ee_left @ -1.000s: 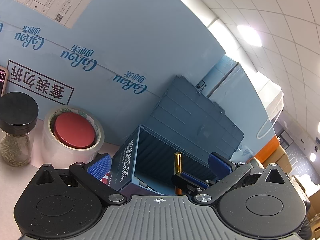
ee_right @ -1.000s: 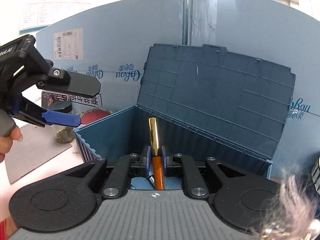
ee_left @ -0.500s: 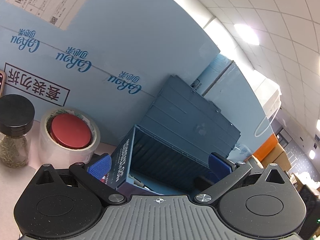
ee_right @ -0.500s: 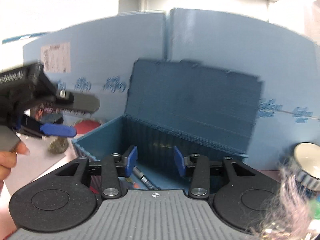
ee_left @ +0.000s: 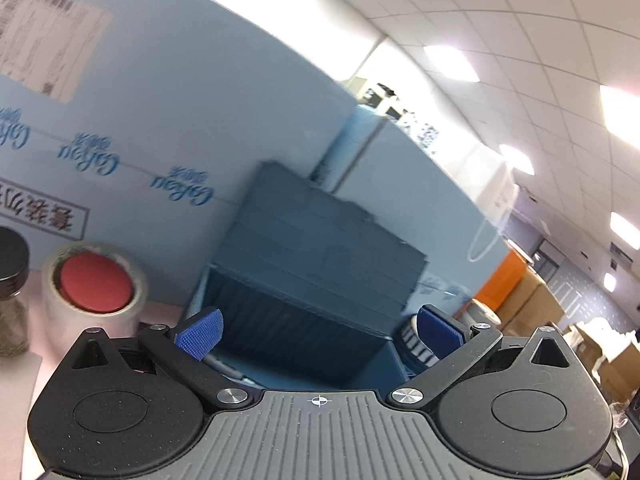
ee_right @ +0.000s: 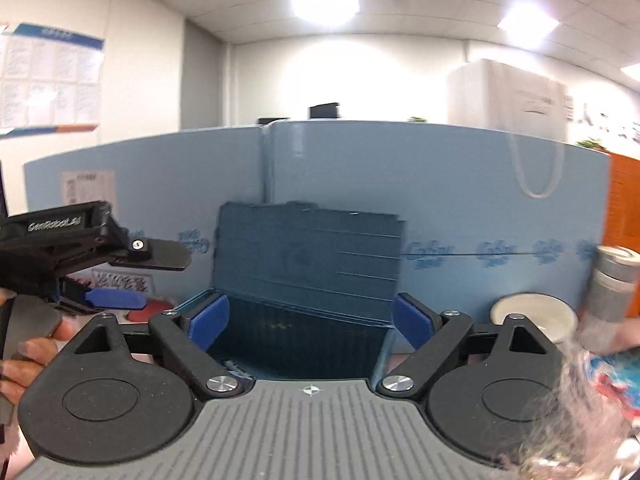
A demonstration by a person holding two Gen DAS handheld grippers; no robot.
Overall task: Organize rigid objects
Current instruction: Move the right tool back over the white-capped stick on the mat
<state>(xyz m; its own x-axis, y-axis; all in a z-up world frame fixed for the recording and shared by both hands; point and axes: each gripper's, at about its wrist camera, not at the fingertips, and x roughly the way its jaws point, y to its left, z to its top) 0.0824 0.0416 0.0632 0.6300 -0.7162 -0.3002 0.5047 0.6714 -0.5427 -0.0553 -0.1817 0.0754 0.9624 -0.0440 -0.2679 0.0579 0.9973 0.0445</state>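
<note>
A dark blue storage box [ee_right: 296, 332] stands open with its lid [ee_right: 308, 256] upright against the blue partition. It also shows in the left wrist view [ee_left: 296, 320]. My right gripper [ee_right: 310, 318] is open and empty, raised in front of the box. My left gripper [ee_left: 318, 330] is open and empty, left of the box; it shows at the left of the right wrist view [ee_right: 132, 276]. The pen is not visible; the box floor is mostly hidden.
A tape roll with a red centre [ee_left: 94, 292] and a black-capped spice jar [ee_left: 12, 292] stand left of the box. A white roll [ee_right: 534, 316] and a metal cylinder [ee_right: 612, 284] stand right of it. The blue partition [ee_right: 460, 200] closes the back.
My right gripper opened and let go of the orange and gold pen into the box, then lifted up and back. My left gripper turned to the right.
</note>
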